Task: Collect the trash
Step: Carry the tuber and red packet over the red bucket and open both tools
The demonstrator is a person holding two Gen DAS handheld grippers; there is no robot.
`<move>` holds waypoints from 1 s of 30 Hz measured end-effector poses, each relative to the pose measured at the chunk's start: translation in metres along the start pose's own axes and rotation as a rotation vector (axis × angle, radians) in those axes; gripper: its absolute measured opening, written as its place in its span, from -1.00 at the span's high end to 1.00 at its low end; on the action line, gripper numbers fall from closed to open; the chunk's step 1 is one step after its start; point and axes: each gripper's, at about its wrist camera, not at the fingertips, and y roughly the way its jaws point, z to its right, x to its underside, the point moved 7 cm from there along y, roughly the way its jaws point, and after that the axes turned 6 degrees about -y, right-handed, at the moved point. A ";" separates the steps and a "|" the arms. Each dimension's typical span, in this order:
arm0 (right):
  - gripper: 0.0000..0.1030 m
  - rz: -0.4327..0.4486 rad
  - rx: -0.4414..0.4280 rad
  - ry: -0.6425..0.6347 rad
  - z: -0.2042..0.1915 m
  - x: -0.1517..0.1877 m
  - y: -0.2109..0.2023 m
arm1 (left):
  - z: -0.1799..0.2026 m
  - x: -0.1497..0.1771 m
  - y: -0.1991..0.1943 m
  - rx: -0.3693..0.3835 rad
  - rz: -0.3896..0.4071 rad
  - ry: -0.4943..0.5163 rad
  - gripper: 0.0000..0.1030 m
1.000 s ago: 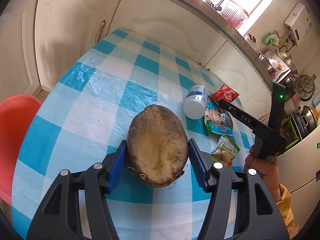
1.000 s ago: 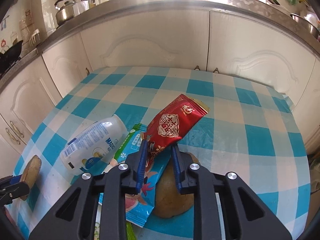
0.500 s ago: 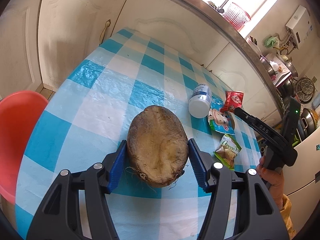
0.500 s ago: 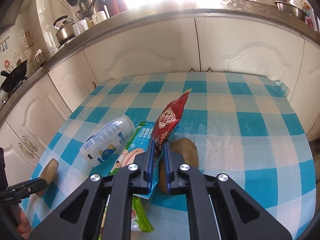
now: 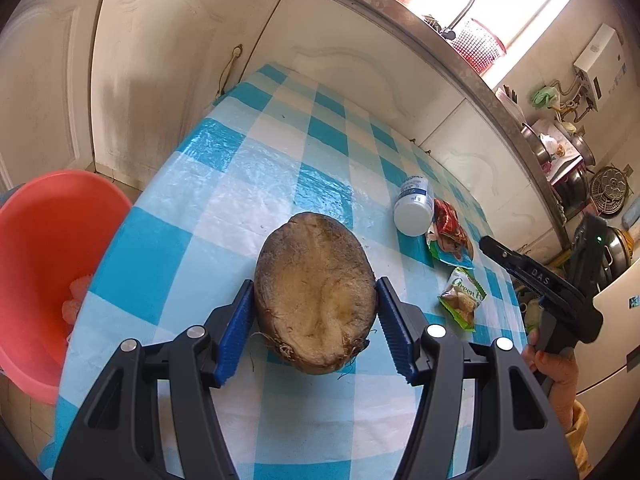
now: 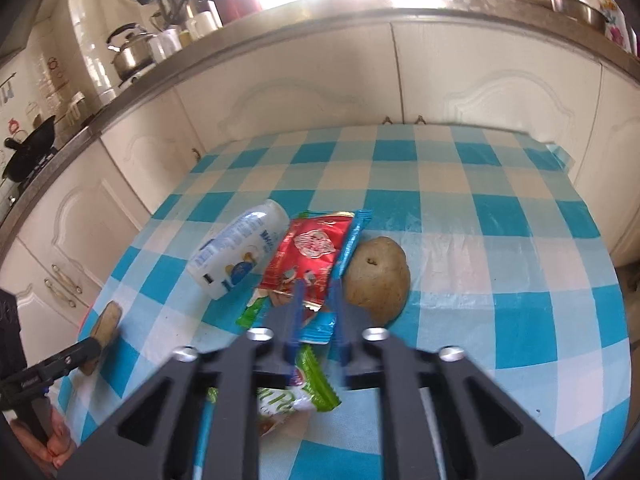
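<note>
1. L gripper: blue pads clamped on both sides of a cut root half, cut face toward cam, thin rootlets at the lower edge. Held above the checked table, near its edge.
2. Red basin below and to the left of the table edge, something pale inside; can't tell what.
3. R gripper: jaws slightly apart, a gap shows between them, nothing gripped. Tips blurred, over the near end of the red wrapper.
4. Red wrapper lies flat on a blue wrapper, not lifted.
5. Green snack bag under the R gripper body, partly hidden.
6. White bottle on its side, touching the red wrapper's left edge.
7. Whole potato just right of the blue wrapper, on the table.
8. L cam, same pile further down the table: bottle, red wrapper, green bag; R gripper seen side-on above them, hand on its grip.
9. Far: cream cabinets behind the table, kettle on the counter.
</note>
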 end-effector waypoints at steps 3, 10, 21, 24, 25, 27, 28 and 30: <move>-0.35 0.007 -0.011 0.005 -0.003 -0.004 0.007 | -0.004 0.000 -0.003 0.001 0.004 -0.006 -0.19; 0.02 -0.029 0.075 -0.130 -0.024 -0.017 0.043 | -0.006 -0.001 -0.005 0.000 0.008 -0.011 -0.19; 0.09 -0.027 0.123 -0.198 -0.025 -0.017 0.052 | -0.007 -0.002 -0.006 0.011 0.006 -0.014 -0.19; 0.11 -0.016 0.121 -0.185 -0.022 -0.015 0.047 | -0.008 -0.001 -0.008 0.016 0.008 -0.016 -0.19; 0.11 -0.013 0.120 -0.177 -0.022 -0.015 0.045 | -0.008 -0.001 -0.008 0.017 0.009 -0.017 -0.19; 0.11 -0.004 0.111 -0.151 -0.019 -0.014 0.039 | -0.008 -0.001 -0.010 0.023 0.014 -0.021 -0.19; 0.11 0.001 0.105 -0.137 -0.017 -0.014 0.035 | -0.009 -0.002 -0.011 0.026 0.017 -0.022 -0.19; 0.11 0.007 0.087 -0.111 -0.015 -0.013 0.028 | -0.009 -0.003 -0.013 0.031 0.025 -0.025 -0.19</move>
